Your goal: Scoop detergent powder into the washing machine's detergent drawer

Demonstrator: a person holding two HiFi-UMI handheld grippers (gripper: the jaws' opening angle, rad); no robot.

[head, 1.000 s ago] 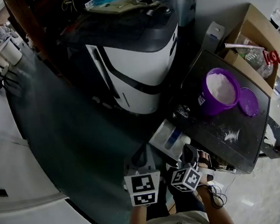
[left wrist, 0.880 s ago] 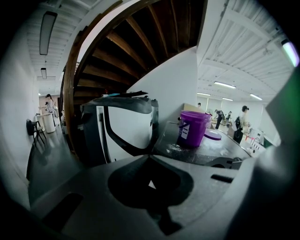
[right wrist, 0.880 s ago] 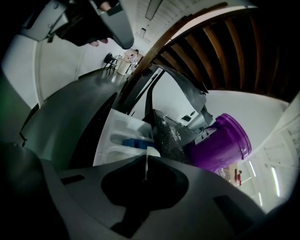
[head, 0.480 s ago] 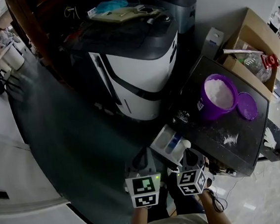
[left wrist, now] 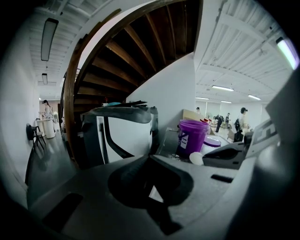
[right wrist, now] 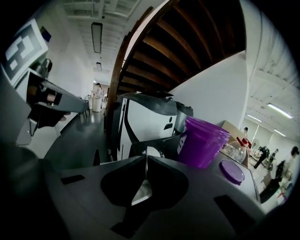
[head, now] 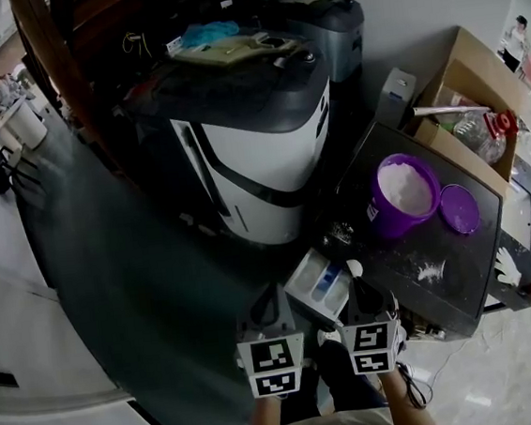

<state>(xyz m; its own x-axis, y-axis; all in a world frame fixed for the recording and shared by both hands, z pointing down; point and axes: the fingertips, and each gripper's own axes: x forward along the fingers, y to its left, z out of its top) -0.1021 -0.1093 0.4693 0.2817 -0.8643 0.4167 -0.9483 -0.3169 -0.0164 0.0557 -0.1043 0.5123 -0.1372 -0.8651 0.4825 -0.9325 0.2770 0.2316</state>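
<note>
Swung round from its tilt of a second ago, the right hand-held gripper (head: 360,291) now sits level beside the left hand-held gripper (head: 274,297), their marker cubes side by side. Its jaws are clenched on the thin handle of a white scoop (head: 353,268), whose rounded bowl pokes out just past the tips.

Just ahead of both grippers, and between them, the white detergent drawer (head: 318,281) stands pulled out from the near edge of the dark bench (head: 459,262), with a blue compartment showing inside. The scoop's bowl hangs at the drawer's right-hand end; whether the two touch cannot be judged. The left hand-held gripper is closed with nothing between its jaws and points along the drawer's left side.

Farther ahead, to the right of the right hand-held gripper, a purple tub (head: 384,215) stands open on the bench with white detergent powder (head: 404,187) heaped inside. Its purple lid (head: 459,208) lies flat just to the tub's right. A small spill of powder (head: 429,273) dusts the bench on the near side of the lid, off to the right of the right hand-held gripper.

Ahead of the left hand-held gripper, a large white-and-black appliance (head: 258,142) stands on the dark floor (head: 129,259). A cardboard box (head: 477,67) sits beyond the tub, by the wall.
</note>
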